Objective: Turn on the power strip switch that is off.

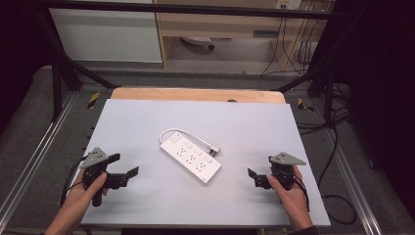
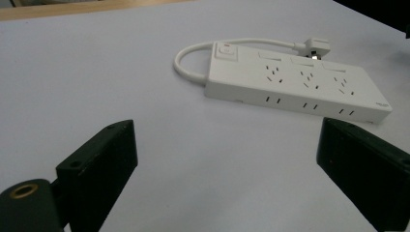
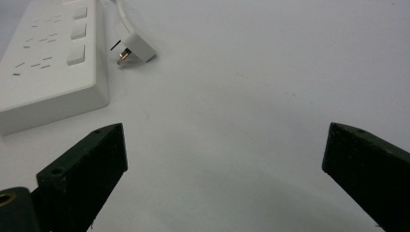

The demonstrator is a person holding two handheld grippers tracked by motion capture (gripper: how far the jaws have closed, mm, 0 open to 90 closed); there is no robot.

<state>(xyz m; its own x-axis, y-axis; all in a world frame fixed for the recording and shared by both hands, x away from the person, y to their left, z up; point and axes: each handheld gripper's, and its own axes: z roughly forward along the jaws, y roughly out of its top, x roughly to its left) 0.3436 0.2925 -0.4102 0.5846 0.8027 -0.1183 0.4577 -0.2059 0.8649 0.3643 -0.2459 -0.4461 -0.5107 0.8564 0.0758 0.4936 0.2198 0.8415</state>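
Pale grey table mat (image 1: 147, 127), power strip (image 1: 191, 156) lying diagonally at centre. White, rigid plastic, three socket groups, short looped cord (image 1: 171, 131) ending in plug (image 1: 214, 149) beside strip. Judged light, stiff, smooth; best gripped across narrow sides. Left gripper (image 1: 125, 165) left of strip, right gripper (image 1: 251, 177) right of strip, jaws spread wide, empty.
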